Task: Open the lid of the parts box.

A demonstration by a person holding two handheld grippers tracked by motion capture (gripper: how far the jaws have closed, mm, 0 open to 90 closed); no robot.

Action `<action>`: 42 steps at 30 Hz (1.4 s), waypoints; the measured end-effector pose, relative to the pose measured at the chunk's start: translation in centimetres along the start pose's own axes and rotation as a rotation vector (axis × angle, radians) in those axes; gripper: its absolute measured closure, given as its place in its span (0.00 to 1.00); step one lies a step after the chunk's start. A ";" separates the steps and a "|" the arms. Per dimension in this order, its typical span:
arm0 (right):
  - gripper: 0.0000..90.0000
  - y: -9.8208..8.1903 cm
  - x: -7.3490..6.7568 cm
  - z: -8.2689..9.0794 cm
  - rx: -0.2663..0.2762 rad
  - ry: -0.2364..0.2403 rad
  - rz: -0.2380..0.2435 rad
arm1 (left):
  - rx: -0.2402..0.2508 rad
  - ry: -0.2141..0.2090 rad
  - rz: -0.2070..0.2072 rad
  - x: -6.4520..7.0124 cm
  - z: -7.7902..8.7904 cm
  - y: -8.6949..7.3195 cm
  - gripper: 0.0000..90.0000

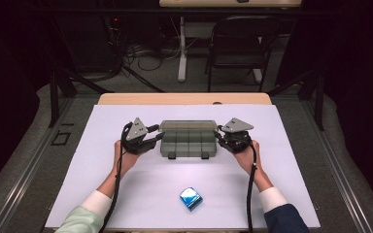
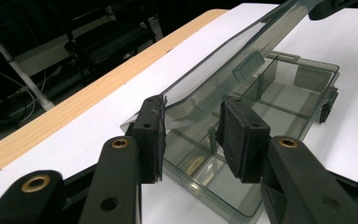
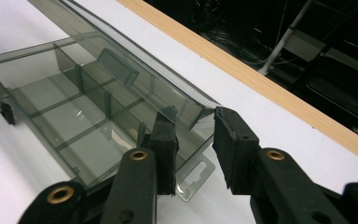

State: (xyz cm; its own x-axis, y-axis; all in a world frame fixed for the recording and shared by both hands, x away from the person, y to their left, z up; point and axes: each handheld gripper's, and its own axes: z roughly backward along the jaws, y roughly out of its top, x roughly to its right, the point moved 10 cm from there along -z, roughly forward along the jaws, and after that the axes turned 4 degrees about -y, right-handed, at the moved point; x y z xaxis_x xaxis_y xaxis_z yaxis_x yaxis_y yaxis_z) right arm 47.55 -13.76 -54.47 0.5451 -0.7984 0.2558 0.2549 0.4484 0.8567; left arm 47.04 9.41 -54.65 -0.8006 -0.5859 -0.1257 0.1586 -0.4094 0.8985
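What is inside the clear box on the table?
The box holds only dividers forming empty compartments. Its raised lid is see-through, hiding little; the claws cover small corners.

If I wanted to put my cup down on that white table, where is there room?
Bare white table lies left of the blue packet, also right of it, and behind the smoky compartment box. It is crowded at the box's ends, around the left gripper and right gripper.
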 end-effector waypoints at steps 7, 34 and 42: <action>0.79 0.3 0.6 -0.4 -0.005 -0.014 -0.016 | 0.004 -0.003 0.006 -0.4 0.1 0.3 0.72; 0.86 1.9 2.0 -1.7 -0.042 -0.013 -0.062 | -0.011 -0.025 0.059 -2.4 -0.4 1.4 0.82; 0.88 2.6 2.6 -2.1 -0.064 -0.021 -0.079 | -0.015 -0.033 0.078 -3.2 -0.7 1.9 0.85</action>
State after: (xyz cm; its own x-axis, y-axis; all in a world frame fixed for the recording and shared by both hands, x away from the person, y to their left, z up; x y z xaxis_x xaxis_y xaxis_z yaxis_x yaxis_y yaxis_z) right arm 51.32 -13.76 -52.53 0.5049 -0.8401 0.1983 0.3473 0.4080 0.8443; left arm 50.27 10.01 -52.82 -0.8041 -0.5931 -0.0415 0.2296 -0.3741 0.8985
